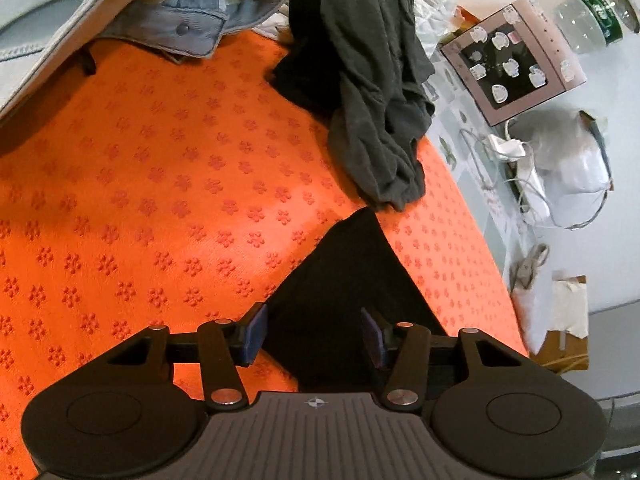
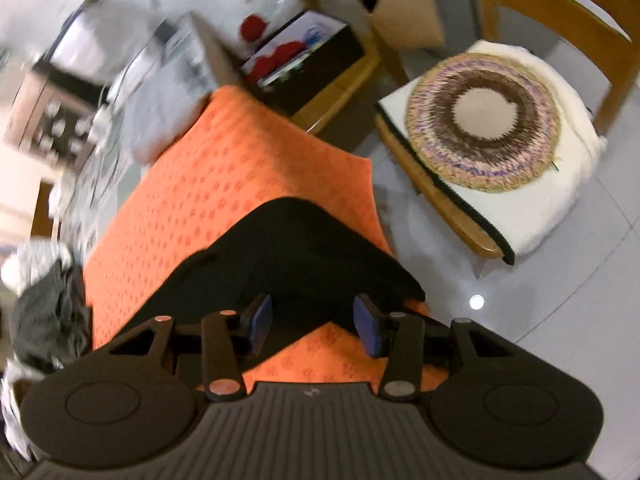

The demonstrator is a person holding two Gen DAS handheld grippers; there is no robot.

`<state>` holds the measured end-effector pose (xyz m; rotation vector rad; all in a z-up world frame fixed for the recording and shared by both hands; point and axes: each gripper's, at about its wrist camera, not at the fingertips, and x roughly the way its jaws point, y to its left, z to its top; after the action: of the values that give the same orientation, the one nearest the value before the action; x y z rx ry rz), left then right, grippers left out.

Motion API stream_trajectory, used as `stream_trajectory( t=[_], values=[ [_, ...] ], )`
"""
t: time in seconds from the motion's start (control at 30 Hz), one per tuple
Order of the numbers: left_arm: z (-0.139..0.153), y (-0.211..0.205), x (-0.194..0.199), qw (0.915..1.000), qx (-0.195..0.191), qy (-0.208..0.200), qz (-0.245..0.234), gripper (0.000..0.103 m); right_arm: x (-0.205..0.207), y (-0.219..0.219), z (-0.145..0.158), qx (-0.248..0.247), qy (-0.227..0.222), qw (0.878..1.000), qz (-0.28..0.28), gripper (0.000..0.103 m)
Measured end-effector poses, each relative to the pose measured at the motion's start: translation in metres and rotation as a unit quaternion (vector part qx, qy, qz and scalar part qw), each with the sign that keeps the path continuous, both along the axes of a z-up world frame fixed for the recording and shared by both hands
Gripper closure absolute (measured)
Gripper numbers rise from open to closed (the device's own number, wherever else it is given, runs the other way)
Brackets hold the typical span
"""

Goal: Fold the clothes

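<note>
Left wrist view shows the left gripper [image 1: 314, 334] spread wide, grasping nothing, above a black garment [image 1: 340, 280] lying on the orange mat [image 1: 160, 200] near its right edge. The right gripper [image 2: 312, 326] is likewise released over that cloth by the mat's corner (a grey garment [image 1: 376, 100] sits crumpled toward the far edge).

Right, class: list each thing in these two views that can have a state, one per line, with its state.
left gripper: open, over the black garment
right gripper: open, over the same garment
black garment: lying flat on the orange cloth
grey garment: crumpled, unfolded
denim garment: heaped, unfolded
</note>
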<state>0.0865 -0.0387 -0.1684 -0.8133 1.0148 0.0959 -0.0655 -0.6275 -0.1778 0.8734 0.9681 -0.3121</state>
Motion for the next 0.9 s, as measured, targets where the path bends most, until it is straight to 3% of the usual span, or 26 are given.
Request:
stream_trajectory(
  t=[0.07, 0.27, 0.3, 0.37, 0.47, 0.67, 0.9],
  values=[
    [-0.001, -0.002, 0.000, 1.0000, 0.003, 0.003, 0.000, 0.050, 0.001, 0.000, -0.007, -0.010, 0.002, 1.000, 0.005, 0.052],
    [-0.004, -0.006, 0.001, 0.9998, 0.018, 0.012, -0.001, 0.051, 0.022, 0.027, -0.017, -0.088, 0.009, 0.988, 0.128, 0.054],
    [-0.004, -0.007, 0.001, 0.9996, 0.024, 0.013, -0.004, 0.051, 0.023, 0.028, -0.018, -0.096, 0.011, 0.986, 0.138, 0.058],
    [-0.005, -0.009, 0.002, 0.9992, 0.035, 0.016, -0.008, 0.051, 0.026, 0.030, -0.021, -0.113, 0.013, 0.981, 0.156, 0.085],
    [-0.005, -0.012, 0.003, 0.9984, 0.050, 0.020, -0.015, 0.051, 0.026, 0.027, -0.020, -0.135, 0.009, 0.977, 0.166, 0.101],
    [-0.004, -0.015, 0.003, 0.9965, 0.074, 0.021, -0.032, 0.053, 0.022, 0.015, 0.017, -0.201, -0.013, 0.963, 0.180, 0.101],
    [-0.005, -0.016, 0.005, 0.9954, 0.086, 0.026, -0.034, 0.053, 0.074, 0.005, 0.032, -0.290, 0.013, 0.922, 0.256, 0.101]
  ],
)
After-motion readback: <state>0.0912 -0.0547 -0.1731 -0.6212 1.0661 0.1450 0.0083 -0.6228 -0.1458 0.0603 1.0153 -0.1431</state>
